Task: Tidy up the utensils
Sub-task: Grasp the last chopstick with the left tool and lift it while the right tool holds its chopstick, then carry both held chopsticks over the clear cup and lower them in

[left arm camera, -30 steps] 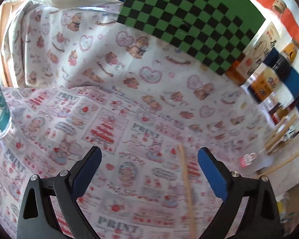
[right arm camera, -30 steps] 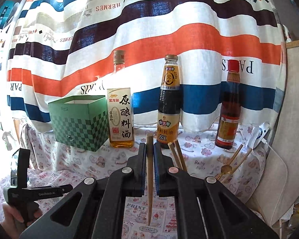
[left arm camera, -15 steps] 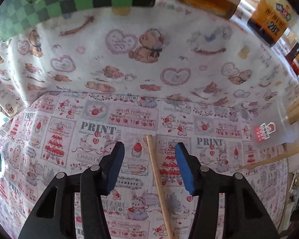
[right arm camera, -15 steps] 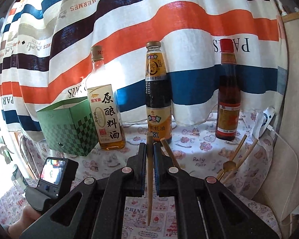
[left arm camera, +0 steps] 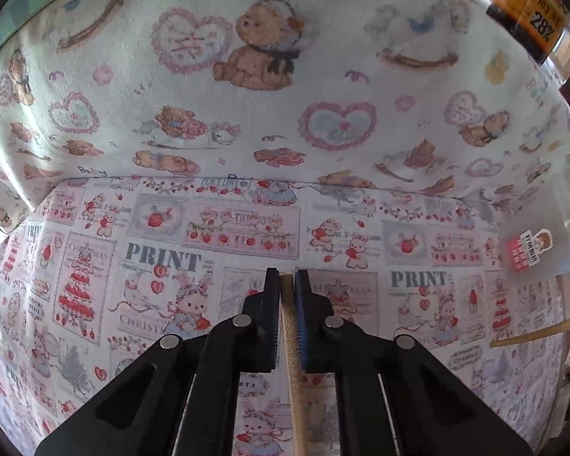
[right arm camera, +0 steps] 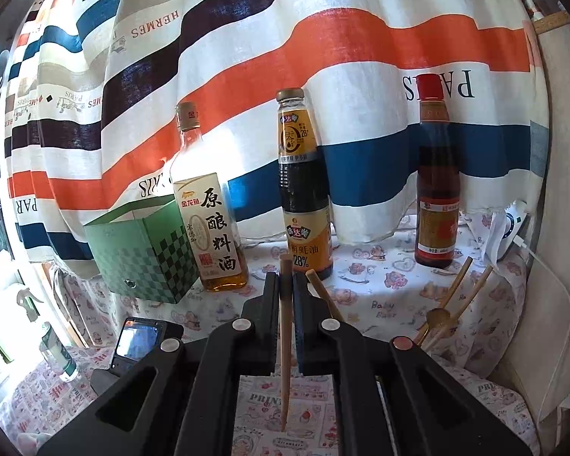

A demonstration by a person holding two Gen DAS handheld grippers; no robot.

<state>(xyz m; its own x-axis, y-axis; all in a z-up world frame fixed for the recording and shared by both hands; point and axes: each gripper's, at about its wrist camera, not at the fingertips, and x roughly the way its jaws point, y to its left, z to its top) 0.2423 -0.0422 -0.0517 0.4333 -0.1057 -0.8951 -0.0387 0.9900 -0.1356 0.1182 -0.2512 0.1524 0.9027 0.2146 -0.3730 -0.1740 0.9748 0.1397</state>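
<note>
The left gripper (left arm camera: 288, 285) is being clamped on a chopstick (left arm camera: 293, 345) lying on the printed cloth (left arm camera: 171, 258), near the middle of the table. Another chopstick (right arm camera: 285, 342) is being gripped tight by the right gripper (right arm camera: 286, 285), thin end hanging down. To do it well, the stick should probably be lifted straight up and kept pinched. Farther back, more sticks (right arm camera: 463, 296) are being leaned in a clear cup by the right edge. A green box (right arm camera: 140, 254) is standing open behind.
</note>
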